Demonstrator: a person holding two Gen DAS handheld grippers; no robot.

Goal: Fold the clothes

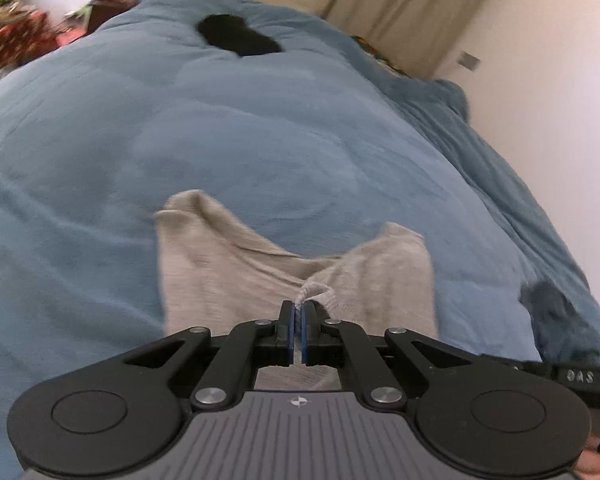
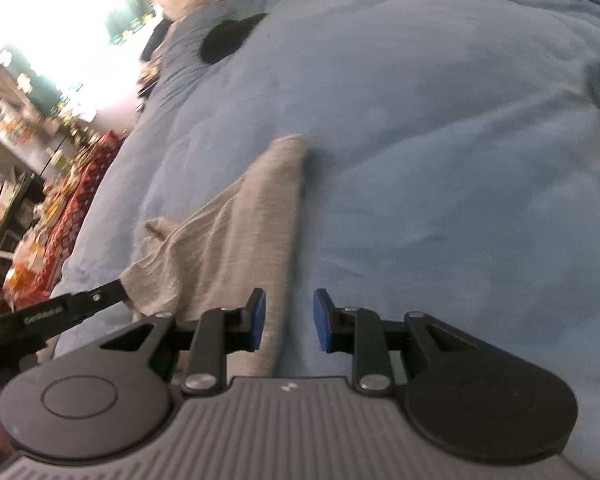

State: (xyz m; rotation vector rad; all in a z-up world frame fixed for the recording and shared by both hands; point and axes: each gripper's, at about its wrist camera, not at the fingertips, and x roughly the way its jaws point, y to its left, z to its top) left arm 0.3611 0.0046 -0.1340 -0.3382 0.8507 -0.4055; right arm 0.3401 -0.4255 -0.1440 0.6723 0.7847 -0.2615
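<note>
**Left jaws pinching grey cloth**

Left gripper clamped on a bunched edge of the grey garment, lower centre, on the blue bed cover. Right gripper parted, empty. Soft, light, limp; best taken by corners.

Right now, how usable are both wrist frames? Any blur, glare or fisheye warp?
Left wrist view: motion blur smears the beige knit garment and blue fleece blanket; the left hand-held gripper stays sharp; dark fisheye corners. Right wrist view: the window area is blown out white, clutter below it is hazy, the blanket is soft, and the horizon is strongly tilted and bowed.
</note>
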